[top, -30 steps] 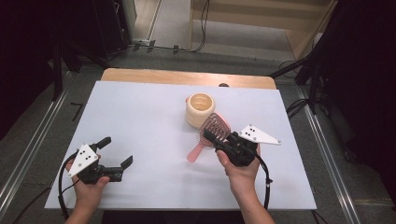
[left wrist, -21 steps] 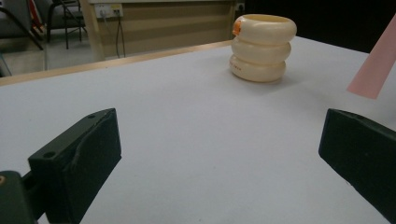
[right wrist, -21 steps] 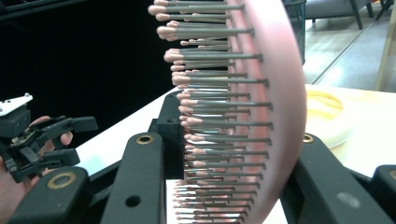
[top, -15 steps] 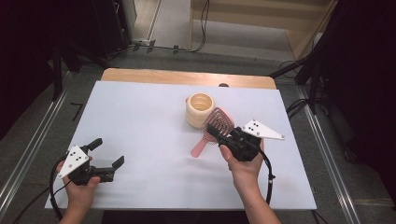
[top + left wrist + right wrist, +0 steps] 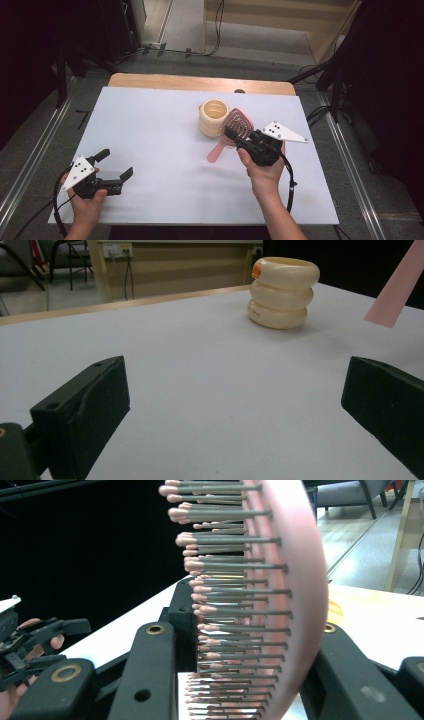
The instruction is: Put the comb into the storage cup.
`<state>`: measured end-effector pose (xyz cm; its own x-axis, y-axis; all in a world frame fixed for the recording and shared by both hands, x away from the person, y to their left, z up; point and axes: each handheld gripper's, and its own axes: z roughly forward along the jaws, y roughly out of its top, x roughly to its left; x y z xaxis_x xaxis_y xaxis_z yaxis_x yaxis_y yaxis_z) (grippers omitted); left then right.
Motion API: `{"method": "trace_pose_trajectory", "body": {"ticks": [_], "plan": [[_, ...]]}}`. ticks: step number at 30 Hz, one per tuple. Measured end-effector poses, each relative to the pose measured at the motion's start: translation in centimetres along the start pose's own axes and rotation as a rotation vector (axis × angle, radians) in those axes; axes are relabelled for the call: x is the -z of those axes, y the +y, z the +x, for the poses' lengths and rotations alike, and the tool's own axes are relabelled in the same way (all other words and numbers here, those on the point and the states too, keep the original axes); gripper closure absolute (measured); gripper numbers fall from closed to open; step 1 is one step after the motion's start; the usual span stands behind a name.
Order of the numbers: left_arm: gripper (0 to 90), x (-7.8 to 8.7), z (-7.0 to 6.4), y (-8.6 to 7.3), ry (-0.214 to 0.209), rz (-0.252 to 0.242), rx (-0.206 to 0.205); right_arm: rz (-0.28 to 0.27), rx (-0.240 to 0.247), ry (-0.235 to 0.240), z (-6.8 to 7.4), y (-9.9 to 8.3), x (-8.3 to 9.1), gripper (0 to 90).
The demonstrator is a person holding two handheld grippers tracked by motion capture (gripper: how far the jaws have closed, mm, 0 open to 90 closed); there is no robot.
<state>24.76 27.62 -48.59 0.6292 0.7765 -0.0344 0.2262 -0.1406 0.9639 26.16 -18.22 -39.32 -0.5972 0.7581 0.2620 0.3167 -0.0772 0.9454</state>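
We grip the pink brush (image 5: 235, 129) by its head between the right gripper's (image 5: 239, 138) jaws, bristles against one jaw, handle angling down toward the table (image 5: 150, 130), just beside the cream cup (image 5: 213, 117). Our left gripper (image 5: 114, 165) rests wide apart near the table's front left.

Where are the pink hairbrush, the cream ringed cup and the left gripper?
pink hairbrush (image 5: 218, 151), high view, on its handle.
cream ringed cup (image 5: 281, 295), left gripper view, on its middle ring.
left gripper (image 5: 116, 167), high view, midway between its open fingertips.
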Motion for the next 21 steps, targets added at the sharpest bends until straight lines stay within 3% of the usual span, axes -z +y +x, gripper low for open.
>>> {"method": "trace_pose_trajectory", "body": {"ticks": [21], "plan": [[0.0, 0.1, 0.3, -0.1, 0.002, -0.007, 0.018, -0.007, 0.001, -0.022, -0.9, 1.8, -0.8, 62.2]]}}
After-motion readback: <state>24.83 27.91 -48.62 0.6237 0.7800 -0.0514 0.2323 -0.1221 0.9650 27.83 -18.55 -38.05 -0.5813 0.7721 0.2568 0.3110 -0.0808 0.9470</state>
